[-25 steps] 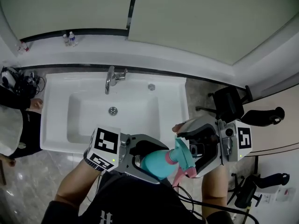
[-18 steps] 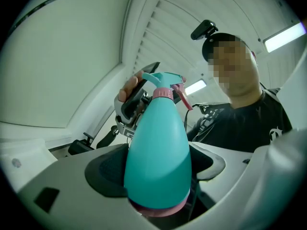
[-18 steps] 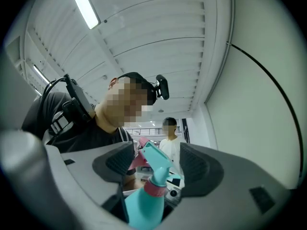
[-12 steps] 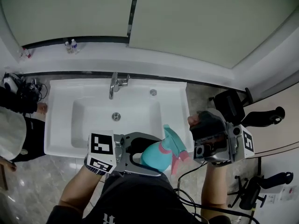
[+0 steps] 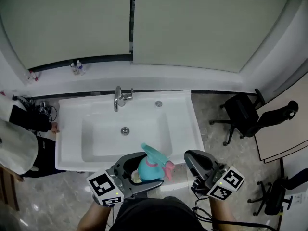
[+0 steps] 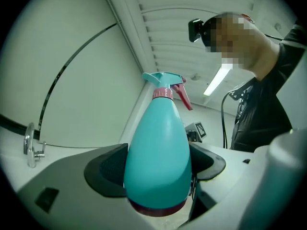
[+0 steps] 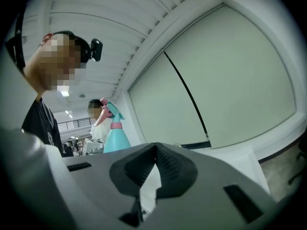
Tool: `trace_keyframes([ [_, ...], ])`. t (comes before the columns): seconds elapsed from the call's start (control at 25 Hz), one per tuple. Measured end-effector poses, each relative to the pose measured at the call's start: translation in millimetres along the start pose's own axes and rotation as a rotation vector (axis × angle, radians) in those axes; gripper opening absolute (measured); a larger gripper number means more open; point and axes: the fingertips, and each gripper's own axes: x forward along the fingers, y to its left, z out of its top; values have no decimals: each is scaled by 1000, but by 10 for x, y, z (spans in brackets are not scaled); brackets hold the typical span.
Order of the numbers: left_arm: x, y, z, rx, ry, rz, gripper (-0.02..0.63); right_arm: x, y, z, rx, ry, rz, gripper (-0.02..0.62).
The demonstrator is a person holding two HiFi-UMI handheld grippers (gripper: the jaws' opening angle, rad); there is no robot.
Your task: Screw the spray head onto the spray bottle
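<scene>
Below the head camera, a white sink (image 5: 187,124) with a tap (image 5: 120,96) lies against the wall, and an office chair (image 5: 242,112) stands to its right. The left tool (image 5: 140,173) is at the sink's near edge, its jaws set wide round the teal bottle (image 5: 147,169). The bottle points away from the person, and the spray head (image 5: 153,153) sits on its neck with the pink trigger (image 5: 169,168) turned to the right. The right tool (image 5: 195,159) is near it on the right, apart from the bottle, with a marker cube (image 5: 225,183) at its back. Two small bottles (image 5: 77,67) stand on the ledge (image 5: 159,73) behind the sink.

Seen from the left gripper view, the bottle (image 6: 158,157) fills the gap of the left tool (image 6: 158,169): both dark pads (image 6: 106,171) press against its widest part, so the grip is wide but firm. The spray head (image 6: 163,78) tops a pink collar (image 6: 162,93), and the trigger (image 6: 184,97) hangs to its right. The tap (image 6: 31,145) shows far left, and the person (image 6: 261,114) is at right.

From the right gripper view, the right tool (image 7: 154,150) is closing right down: its pads (image 7: 175,169) meet at the tip with nothing between them. Beyond it on the left the bottle (image 7: 115,139) stands with its spray head (image 7: 111,110) on top.
</scene>
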Motion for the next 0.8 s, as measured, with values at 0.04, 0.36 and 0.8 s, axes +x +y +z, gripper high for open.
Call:
trace_keyframes([
  [0.04,-4,-97,-36,-3,-5,26,380,-83,67,-66,-15,15,4,0],
  [0.36,206,-1347,-453,39,-20,208,380,-1433,666,-643,-55,91,31,0],
  [0.8,507,-2727,-614,25,45,225,380,-2712,1263,-680,-13,22,1,0],
])
